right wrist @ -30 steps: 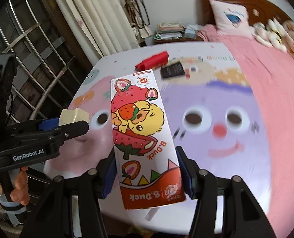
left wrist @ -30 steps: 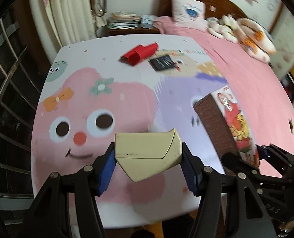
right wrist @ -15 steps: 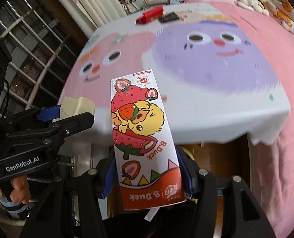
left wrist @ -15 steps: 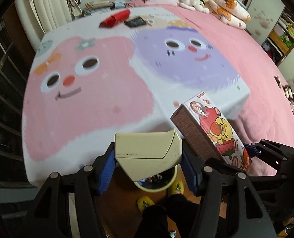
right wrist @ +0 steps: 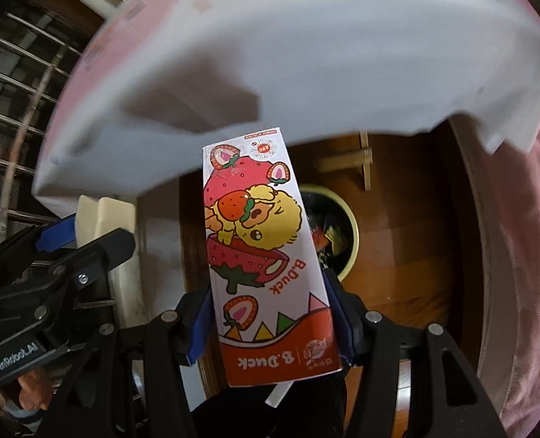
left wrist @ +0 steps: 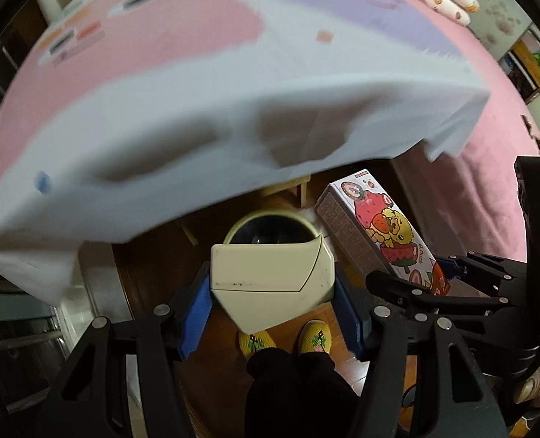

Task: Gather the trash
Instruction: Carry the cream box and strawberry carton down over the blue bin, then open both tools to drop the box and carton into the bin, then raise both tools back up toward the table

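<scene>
We have a cream box (left wrist: 270, 284) clenched between the blue pads (left wrist: 197, 323) of our left gripper (left wrist: 273, 314), pointing steeply down, and right beyond its far edge sits the round bin (left wrist: 270, 224) on the wooden floor (left wrist: 153, 277), its pale rim showing and its inside dark. From this view the box hangs over the near side of that bin, though we cannot tell how high above it. Over on the other side, our right gripper (right wrist: 270, 325) grasps a tall carton (right wrist: 266, 255) printed with strawberries and a yellow duck, the pads pressing both long sides near its lower end, the carton standing up and away from us. Behind the carton, toward its right edge, the same bin (right wrist: 343, 233) peeks out with colourful wrappers inside it. In the left wrist view the carton (left wrist: 379, 233) tilts just beside the bin's right rim, and the right gripper's black frame (left wrist: 452, 292) reaches in from the right edge. In the right wrist view the left gripper's frame (right wrist: 51, 273) comes in from the left, the cream box (right wrist: 102, 215) caught in its blue pads. Below the box we see two yellow slippers (left wrist: 284, 339) and dark trouser legs (left wrist: 292, 387) of the person. Above everything, the white cloth edge of the table (left wrist: 197, 153) overhangs, blurred, its pink and purple top beyond, and a pink bedspread (left wrist: 489, 168) fills the right side.
</scene>
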### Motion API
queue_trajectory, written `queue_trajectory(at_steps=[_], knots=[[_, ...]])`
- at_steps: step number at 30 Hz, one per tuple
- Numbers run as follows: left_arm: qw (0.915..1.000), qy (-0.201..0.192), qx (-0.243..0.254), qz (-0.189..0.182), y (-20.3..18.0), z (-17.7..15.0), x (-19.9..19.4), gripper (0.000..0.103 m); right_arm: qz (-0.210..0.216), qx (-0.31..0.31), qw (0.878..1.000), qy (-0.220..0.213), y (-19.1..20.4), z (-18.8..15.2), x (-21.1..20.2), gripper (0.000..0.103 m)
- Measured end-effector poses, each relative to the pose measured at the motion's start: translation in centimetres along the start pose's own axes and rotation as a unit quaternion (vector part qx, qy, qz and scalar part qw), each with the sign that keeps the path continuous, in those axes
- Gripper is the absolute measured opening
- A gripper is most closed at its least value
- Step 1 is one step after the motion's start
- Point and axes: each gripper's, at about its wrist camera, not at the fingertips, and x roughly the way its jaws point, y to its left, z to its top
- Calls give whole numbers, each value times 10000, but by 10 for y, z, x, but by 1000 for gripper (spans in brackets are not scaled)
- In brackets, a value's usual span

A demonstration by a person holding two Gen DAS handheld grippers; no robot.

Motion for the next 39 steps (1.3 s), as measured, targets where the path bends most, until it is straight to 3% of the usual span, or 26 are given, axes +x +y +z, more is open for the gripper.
queue_trajectory(at_steps=[10,12,14,15,18,28,39], knots=[[9997,85,-212,107,11,-8,80,60,-44,130,9998,143,-27,12,84,57],[9996,109,-240,109,13,-9,90,65,-40,171,9998,120,-29,16,95,57],[9996,60,-270,109,16,-12,94,84,-65,167,9998,65,-30,19,100,62],[9995,33,-282,123,15,-13,96,89,-72,138,9999,33,-29,20,103,65],[9993,-13,-320,206,17,-17,99,93,-72,81,9999,-15,-25,19,106,68],[9983,-303,-406,291,26,-14,63,94,-90,29,9997,-234,-16,19,76,68],[9978,-603,-244,152,21,1,-24,94,22,95,9982,-584,16,22,-13,68]])
